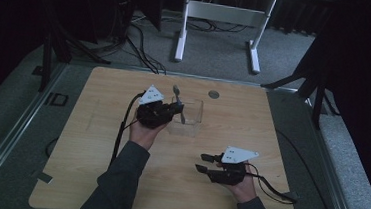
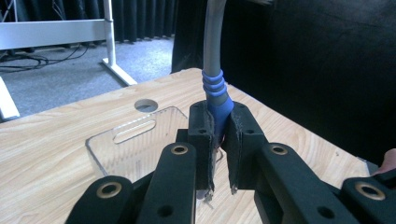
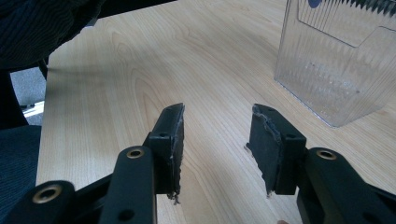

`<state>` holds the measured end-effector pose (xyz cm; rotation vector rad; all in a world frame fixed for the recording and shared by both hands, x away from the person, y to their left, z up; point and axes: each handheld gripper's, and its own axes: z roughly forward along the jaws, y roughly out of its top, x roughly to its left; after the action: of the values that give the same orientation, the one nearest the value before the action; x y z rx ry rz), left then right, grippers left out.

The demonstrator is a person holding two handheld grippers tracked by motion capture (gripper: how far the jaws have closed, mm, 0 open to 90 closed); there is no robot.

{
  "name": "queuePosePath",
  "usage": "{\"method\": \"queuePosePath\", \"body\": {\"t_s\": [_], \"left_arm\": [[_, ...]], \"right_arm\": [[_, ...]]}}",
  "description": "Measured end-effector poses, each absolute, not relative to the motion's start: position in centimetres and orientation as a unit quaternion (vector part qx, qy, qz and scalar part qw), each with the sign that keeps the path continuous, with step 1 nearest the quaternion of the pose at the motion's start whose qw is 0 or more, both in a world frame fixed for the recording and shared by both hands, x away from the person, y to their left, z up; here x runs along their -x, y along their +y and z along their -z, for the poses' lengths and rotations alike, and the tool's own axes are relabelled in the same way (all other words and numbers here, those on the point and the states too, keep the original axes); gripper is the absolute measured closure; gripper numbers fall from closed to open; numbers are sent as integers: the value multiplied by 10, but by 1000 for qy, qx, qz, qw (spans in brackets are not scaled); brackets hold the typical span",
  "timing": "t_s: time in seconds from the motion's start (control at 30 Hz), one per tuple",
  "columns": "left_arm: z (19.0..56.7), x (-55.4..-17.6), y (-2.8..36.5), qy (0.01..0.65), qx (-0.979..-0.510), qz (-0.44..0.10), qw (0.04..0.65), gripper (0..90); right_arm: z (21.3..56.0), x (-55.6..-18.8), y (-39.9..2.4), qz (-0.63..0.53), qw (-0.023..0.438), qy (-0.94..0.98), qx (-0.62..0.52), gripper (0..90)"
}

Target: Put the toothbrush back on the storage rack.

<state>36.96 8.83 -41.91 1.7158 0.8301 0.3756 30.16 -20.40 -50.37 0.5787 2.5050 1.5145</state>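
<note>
A person sits at the near edge of a light wooden table [image 1: 95,142], holding a black two-jaw gripper in each hand. Both forearms, in dark sleeves, come in from the near side.

The left gripper [image 1: 173,108] is held above the middle of the table, just left of a clear plastic box [image 1: 192,116]. Its jaws are clamped together on a utensil [image 1: 179,104], which stands tilted over the left wall of the box, its rounded grey head uppermost. In the left gripper view, the utensil [image 2: 215,88] has a grey stem and a blue ribbed grip, and the two black pads press on the blue part from both sides. The clear box [image 2: 135,144] lies just beyond the jaws there, with a slot-shaped handle cut in its wall. A round hole [image 2: 145,105] in the tabletop sits a little farther off.

The right gripper [image 1: 204,163] rests low near the right front of the table, well apart from the box and pointing left. Its jaws stand apart with nothing between them; bare wood shows in the gap in the right gripper view [image 3: 215,140]. The ribbed clear box [image 3: 336,70] stands at the far right of that view.

Beyond the table are grey carpet, loose cables and a white desk frame [image 1: 220,17].
</note>
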Motion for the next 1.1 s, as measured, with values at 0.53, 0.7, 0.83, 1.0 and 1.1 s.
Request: {"method": "queuePosePath", "body": {"t_s": [0.53, 0.7, 0.83, 1.0, 1.1], "left_arm": [[433, -392, 93, 394, -715, -160, 555, 814], [440, -399, 93, 407, -717, -156, 544, 813], [445, -405, 91, 415, -719, -145, 538, 813], [454, -413, 86, 427, -730, -132, 517, 811], [458, -416, 80, 424, -746, -130, 497, 811]], "right_arm": [[504, -302, -204, -506, 79, 837, -192, 545], [504, -302, -204, -506, 79, 838, -192, 545], [504, -302, -204, -506, 79, 837, -192, 545], [505, -302, -203, -505, 77, 838, -193, 545], [504, -302, -203, -505, 77, 838, -194, 545]]}}
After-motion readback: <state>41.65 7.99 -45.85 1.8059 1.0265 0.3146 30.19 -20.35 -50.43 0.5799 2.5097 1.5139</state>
